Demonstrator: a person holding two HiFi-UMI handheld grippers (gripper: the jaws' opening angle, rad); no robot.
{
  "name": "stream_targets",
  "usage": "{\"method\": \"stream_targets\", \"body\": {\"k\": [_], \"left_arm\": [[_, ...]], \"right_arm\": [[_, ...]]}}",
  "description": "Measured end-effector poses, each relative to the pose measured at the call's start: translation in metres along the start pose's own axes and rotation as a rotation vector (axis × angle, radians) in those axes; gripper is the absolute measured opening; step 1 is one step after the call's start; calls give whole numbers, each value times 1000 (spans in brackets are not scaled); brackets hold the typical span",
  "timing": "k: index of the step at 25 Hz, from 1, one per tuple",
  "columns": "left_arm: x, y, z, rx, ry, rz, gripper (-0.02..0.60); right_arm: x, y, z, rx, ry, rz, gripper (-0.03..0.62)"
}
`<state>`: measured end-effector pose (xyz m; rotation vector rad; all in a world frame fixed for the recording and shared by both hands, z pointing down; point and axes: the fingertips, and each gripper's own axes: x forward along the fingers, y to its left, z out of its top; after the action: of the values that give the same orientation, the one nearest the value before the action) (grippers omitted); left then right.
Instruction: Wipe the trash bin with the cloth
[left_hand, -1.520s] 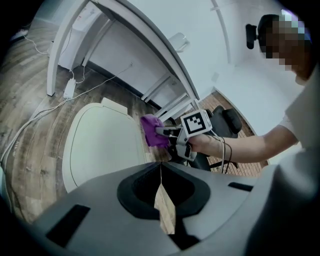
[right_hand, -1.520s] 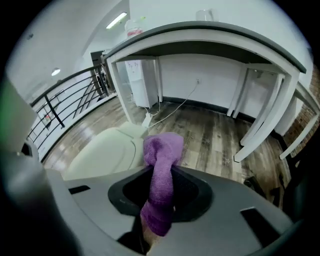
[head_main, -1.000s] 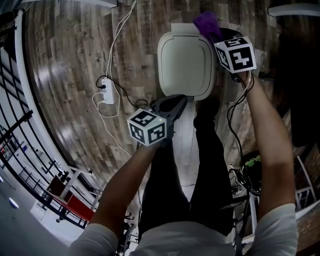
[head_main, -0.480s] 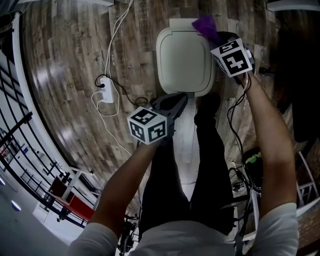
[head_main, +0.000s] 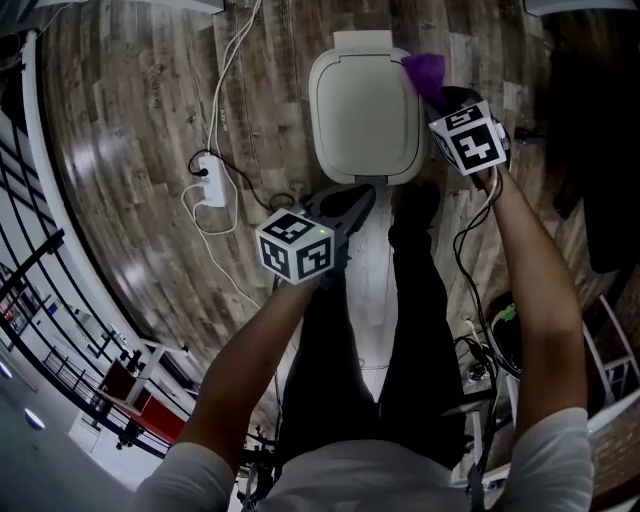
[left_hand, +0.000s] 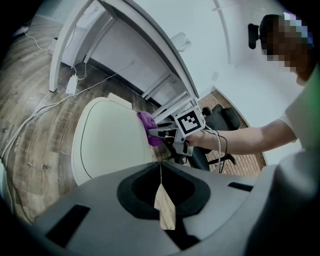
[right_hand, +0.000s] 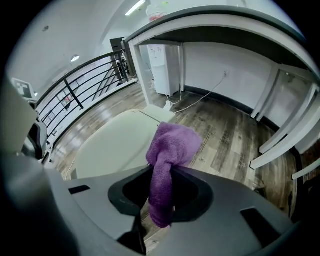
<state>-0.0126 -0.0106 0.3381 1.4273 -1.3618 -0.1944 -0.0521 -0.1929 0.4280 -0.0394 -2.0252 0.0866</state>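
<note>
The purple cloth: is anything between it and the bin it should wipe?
Nothing visible. The purple cloth, clamped in the right gripper, is at the right edge of the trash bin, which is bare on top. The shut left gripper hangs by the near edge, off that path.

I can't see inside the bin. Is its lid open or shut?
Shut. The lid lies flat and covers the whole top. None of the views shows a gap or any of the inside.
</note>
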Motion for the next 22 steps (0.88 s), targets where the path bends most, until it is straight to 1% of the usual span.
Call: {"method": "stream_targets", "body": {"k": [8,17,22], "left_arm": [[-13,10,-7,11,10,15,5],[-22,12,-16,17,15,8,5],[-26,15,-24,14,17,7,5]], "right_arm": [[-6,24,-30,41,23,2,97],[-13,48,-65,69,66,6,97],[-16,67,-88,101,92,13,97]]}}
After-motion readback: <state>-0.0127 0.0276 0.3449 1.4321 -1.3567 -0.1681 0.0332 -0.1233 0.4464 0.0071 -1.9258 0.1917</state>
